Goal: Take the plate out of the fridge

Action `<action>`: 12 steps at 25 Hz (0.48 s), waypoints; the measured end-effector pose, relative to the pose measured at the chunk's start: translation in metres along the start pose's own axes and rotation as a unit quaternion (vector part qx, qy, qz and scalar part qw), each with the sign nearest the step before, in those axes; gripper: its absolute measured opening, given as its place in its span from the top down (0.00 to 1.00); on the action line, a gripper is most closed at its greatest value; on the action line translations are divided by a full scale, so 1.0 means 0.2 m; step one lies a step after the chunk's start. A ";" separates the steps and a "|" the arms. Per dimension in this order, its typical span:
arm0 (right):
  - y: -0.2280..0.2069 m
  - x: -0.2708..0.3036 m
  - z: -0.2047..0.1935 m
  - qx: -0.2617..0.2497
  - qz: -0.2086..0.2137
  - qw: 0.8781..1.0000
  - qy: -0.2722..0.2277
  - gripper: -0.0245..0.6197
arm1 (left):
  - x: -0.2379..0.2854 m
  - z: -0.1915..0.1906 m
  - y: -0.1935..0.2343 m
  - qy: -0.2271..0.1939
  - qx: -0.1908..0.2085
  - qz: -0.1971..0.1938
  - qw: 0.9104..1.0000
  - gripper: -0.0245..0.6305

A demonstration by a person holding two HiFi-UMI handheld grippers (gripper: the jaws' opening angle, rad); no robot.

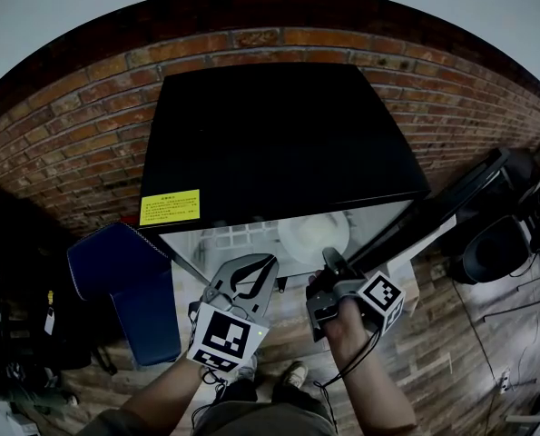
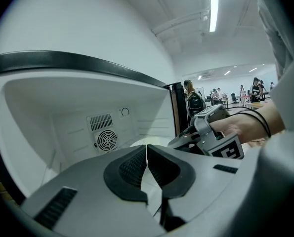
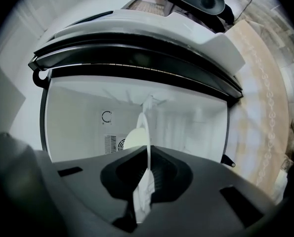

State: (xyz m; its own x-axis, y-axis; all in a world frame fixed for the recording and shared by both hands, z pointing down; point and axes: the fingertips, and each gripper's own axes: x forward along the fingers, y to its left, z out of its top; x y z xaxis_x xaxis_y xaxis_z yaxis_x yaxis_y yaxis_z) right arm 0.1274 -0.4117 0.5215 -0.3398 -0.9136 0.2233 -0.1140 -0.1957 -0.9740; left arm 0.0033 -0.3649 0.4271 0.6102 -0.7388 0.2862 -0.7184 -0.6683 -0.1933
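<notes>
We have the plate [image 1: 313, 232] still inside the open fridge [image 1: 279, 134], lying flat on the white floor of the compartment. It sits at twelve o'clock from the right hand-held gripper [image 1: 328, 256]. That hand-held gripper is rolled onto its side and clamped on the plate's near rim, so in the right gripper view the plate runs edge-on straight through the pinched pads. The left hand-held gripper [image 1: 270, 261] hangs just beside it at nine o'clock, jaws together with nothing in them, at the fridge mouth. The right hand is the one on the plate. We judge the way out to be straight back toward six o'clock, with the open door [image 1: 451, 203] standing off at three o'clock.
</notes>
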 end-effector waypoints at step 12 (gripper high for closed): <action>0.23 -0.28 -0.08 0.004 0.020 1.000 0.005 0.91 | -0.14 0.09 -0.06 -0.030 0.006 0.004 1.000 0.93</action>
State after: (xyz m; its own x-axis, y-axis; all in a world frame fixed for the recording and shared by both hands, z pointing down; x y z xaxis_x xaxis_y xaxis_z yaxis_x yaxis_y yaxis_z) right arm 0.1252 -0.3640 0.4641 -0.3537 -0.9169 0.1851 -0.0920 -0.1628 -0.9824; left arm 0.0010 -0.3388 0.4050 0.6242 -0.7475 0.2271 -0.7192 -0.6633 -0.2067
